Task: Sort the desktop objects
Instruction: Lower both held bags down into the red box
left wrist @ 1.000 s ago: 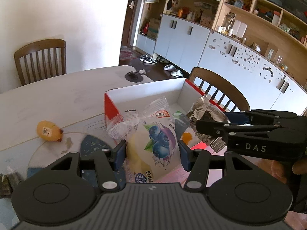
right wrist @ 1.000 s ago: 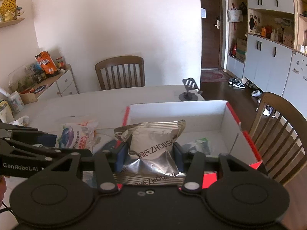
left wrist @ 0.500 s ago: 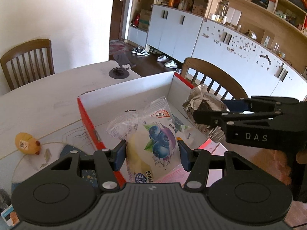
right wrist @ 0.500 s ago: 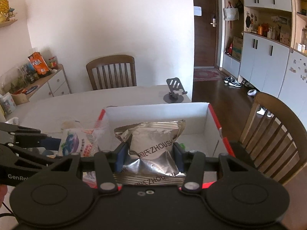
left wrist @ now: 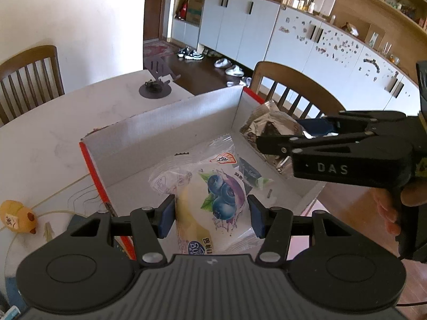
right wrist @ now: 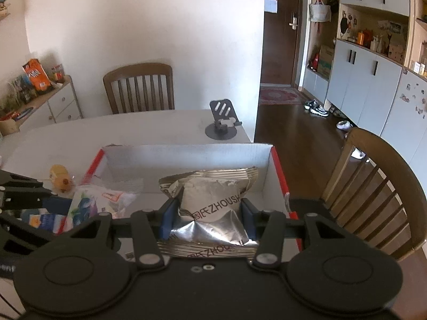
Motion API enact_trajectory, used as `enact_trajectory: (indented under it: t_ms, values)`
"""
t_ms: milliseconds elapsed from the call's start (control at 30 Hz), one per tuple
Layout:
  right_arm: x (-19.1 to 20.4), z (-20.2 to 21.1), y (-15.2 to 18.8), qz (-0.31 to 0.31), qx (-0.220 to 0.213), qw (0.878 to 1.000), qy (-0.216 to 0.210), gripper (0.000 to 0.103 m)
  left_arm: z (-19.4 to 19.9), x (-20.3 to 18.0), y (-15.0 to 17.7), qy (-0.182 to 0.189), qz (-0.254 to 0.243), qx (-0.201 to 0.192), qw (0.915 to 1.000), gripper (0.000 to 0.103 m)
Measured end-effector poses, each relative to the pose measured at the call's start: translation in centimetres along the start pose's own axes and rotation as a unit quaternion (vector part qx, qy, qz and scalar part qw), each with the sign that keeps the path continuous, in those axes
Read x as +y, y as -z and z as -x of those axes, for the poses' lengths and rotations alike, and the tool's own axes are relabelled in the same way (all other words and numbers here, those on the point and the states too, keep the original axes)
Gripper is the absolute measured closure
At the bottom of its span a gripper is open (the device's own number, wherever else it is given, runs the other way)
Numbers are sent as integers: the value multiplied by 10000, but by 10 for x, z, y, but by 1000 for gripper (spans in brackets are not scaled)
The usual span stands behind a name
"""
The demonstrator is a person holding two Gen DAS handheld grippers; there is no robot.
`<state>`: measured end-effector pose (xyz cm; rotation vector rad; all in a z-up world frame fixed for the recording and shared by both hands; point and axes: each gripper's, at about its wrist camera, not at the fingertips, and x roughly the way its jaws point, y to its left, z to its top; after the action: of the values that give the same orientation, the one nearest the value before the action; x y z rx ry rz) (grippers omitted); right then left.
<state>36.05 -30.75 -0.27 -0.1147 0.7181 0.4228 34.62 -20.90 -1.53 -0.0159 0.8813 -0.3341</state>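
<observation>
My left gripper (left wrist: 210, 217) is shut on a clear snack packet with blueberries printed on it (left wrist: 213, 200), held over the open white cardboard box with red edges (left wrist: 170, 130). My right gripper (right wrist: 206, 217) is shut on a silver foil snack bag (right wrist: 210, 200), held over the right side of the same box (right wrist: 186, 154). The right gripper and its foil bag (left wrist: 269, 130) show at the right in the left wrist view. A small dark green packet (left wrist: 249, 173) lies inside the box.
A small yellow toy (left wrist: 17, 217) lies on the table left of the box. A black phone stand (right wrist: 221, 122) stands at the table's far edge. Wooden chairs stand behind (right wrist: 138, 88) and to the right (right wrist: 371, 186) of the table.
Both grippers have moved forward over the box with their packets still held. The blueberry packet now hangs inside the box's outline; the yellow toy has slid toward the left edge of view.
</observation>
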Motion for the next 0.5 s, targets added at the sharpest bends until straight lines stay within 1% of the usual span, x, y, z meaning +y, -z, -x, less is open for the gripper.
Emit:
enact_trajectory:
  t_ms: [200, 500]
  values:
    - [-3, -21, -10, 133, 107, 9998, -34, 53, -17, 6, -7, -90, 26, 207, 9997, 48]
    - [-5, -47, -22, 242, 279, 9993, -88, 53, -38, 5, -12, -167, -173, 445, 9987, 48]
